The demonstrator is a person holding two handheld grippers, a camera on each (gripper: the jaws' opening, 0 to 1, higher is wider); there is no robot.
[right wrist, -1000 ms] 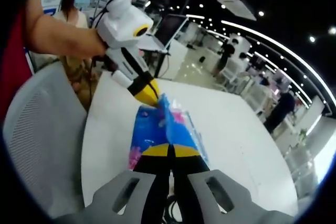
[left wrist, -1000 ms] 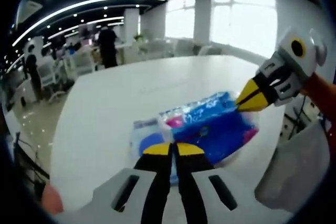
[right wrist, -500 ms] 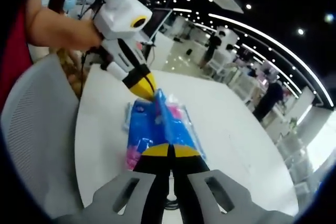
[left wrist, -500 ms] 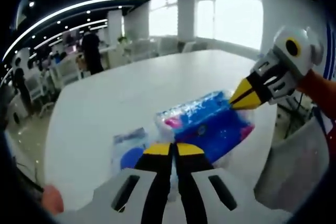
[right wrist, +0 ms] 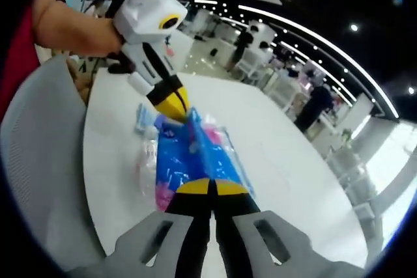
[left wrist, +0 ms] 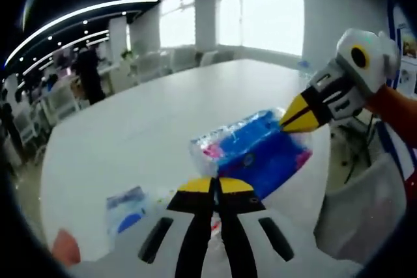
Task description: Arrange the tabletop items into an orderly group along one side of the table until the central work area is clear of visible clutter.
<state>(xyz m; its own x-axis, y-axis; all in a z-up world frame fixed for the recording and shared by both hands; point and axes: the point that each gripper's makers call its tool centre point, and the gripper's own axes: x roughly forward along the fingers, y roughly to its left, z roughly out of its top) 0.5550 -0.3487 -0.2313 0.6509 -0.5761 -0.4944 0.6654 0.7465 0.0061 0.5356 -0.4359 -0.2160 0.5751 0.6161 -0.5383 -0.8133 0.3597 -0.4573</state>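
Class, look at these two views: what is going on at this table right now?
A person with a gripper in each hand is handling a blue plastic pack over a white table. The left gripper pinches one end of the pack and the right gripper pinches the opposite end, so the pack is held between them. A smaller blue packet lies on the table beside it. A grey chair stands at the table edge.

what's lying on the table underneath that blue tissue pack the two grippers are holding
The blue tissue pack, pinched by the left gripper and the right gripper, hangs above a clear wrapper and a small blue packet on the white table; anything directly beneath is covered.
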